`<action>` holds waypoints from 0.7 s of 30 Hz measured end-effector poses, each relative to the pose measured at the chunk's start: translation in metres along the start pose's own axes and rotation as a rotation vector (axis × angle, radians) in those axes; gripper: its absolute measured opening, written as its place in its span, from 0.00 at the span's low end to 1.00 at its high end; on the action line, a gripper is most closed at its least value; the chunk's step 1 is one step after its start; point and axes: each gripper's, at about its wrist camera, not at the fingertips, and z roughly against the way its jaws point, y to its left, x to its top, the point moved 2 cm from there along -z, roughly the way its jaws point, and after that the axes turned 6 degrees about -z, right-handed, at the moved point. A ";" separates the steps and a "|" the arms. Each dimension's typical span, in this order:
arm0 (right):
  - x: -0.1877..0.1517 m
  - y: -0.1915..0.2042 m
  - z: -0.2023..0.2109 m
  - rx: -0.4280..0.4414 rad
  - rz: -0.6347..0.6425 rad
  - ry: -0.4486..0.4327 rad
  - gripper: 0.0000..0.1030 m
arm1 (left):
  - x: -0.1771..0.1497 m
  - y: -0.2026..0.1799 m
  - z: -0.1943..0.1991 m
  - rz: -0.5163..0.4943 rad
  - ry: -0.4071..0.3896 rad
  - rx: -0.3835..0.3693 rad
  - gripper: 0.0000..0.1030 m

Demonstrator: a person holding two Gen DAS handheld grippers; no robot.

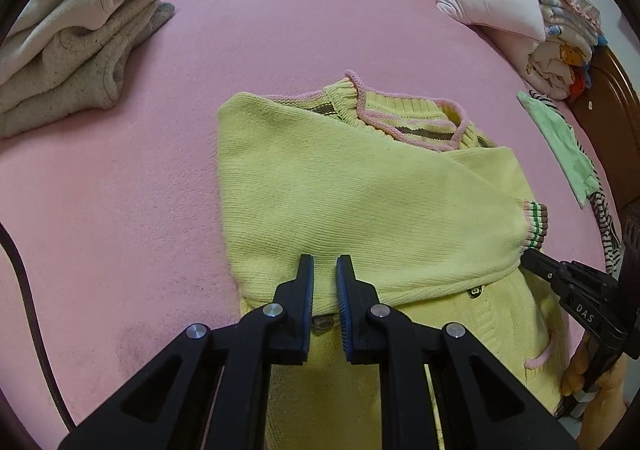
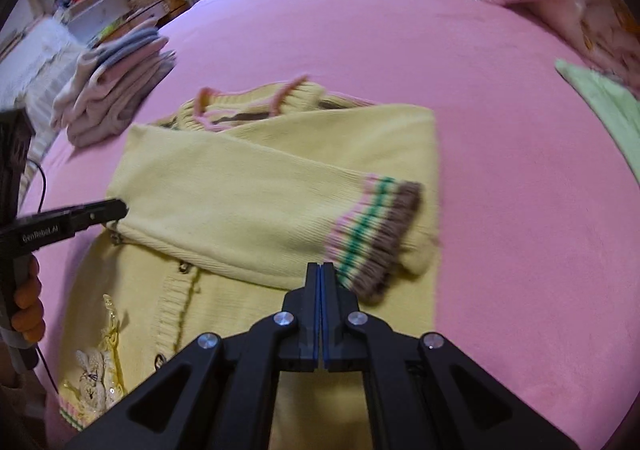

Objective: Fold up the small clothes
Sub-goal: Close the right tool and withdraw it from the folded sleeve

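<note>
On the pink bedsheet (image 1: 300,22), far left, sits a stack of folded beige knits (image 1: 80,38). My left gripper (image 1: 325,270) hangs over the yellow knit cardigan (image 1: 360,202) at mid-bed, its blue pads a little apart with nothing between them. One sleeve lies folded across the cardigan's chest, its striped cuff (image 2: 376,234) pointing right. My right gripper (image 2: 320,270) has its fingers pressed together just beside that cuff, pinching nothing I can see. Farther right lie a light green garment (image 1: 564,146) and a pile of pale pink clothes (image 1: 516,2).
</note>
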 end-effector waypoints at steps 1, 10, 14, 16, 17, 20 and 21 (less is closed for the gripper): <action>0.000 -0.003 0.002 -0.016 -0.003 -0.006 0.00 | 0.000 -0.001 -0.002 0.003 0.000 -0.001 0.11; -0.005 -0.021 0.006 -0.063 -0.064 -0.006 0.00 | -0.001 -0.016 0.006 -0.040 -0.010 0.070 0.12; -0.007 -0.013 0.019 -0.055 -0.070 -0.033 0.00 | -0.002 -0.029 0.019 -0.059 -0.038 0.109 0.21; -0.008 -0.008 0.027 -0.048 -0.070 -0.046 0.00 | -0.004 -0.035 0.031 -0.061 -0.060 0.117 0.31; -0.009 -0.005 0.033 -0.042 -0.069 -0.056 0.00 | -0.005 -0.036 0.039 -0.060 -0.073 0.120 0.38; -0.013 0.006 0.054 -0.040 -0.061 -0.092 0.00 | -0.009 -0.044 0.066 -0.056 -0.137 0.131 0.49; -0.013 0.010 0.060 -0.035 -0.059 -0.102 0.00 | -0.012 -0.046 0.077 -0.061 -0.161 0.136 0.49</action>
